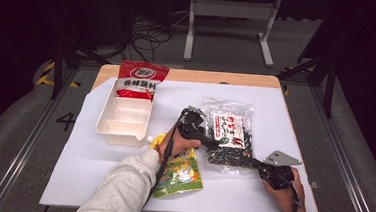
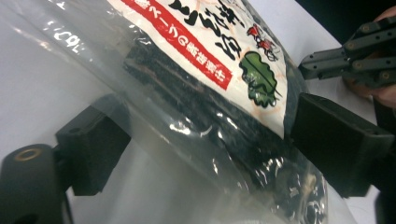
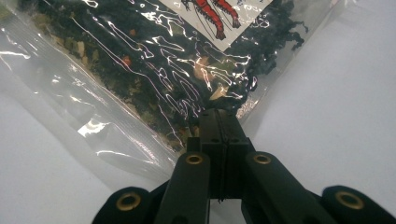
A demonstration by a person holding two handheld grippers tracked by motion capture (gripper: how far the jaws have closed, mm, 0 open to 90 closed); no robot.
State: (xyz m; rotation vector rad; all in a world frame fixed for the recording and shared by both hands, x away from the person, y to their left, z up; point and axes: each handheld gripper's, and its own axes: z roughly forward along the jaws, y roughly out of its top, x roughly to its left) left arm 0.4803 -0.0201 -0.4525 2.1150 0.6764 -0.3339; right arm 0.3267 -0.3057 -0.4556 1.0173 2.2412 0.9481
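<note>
Clear seaweed bag (image 1: 229, 137) lies flat on the white table cover (image 1: 71, 168), right of centre. Right gripper (image 1: 255, 164) has its jaws pressed together on the bag's near corner edge, probably pinching the film to anchor or lift it. Left gripper (image 1: 210, 142) straddles the bag's left edge, jaws apart, film between them but pads not squeezing; looks set to take a second hold. Yellow-green pouch (image 1: 181, 173) sits under the left forearm; white divided tray (image 1: 125, 114) with red packet (image 1: 138, 80) stands well apart.
</note>
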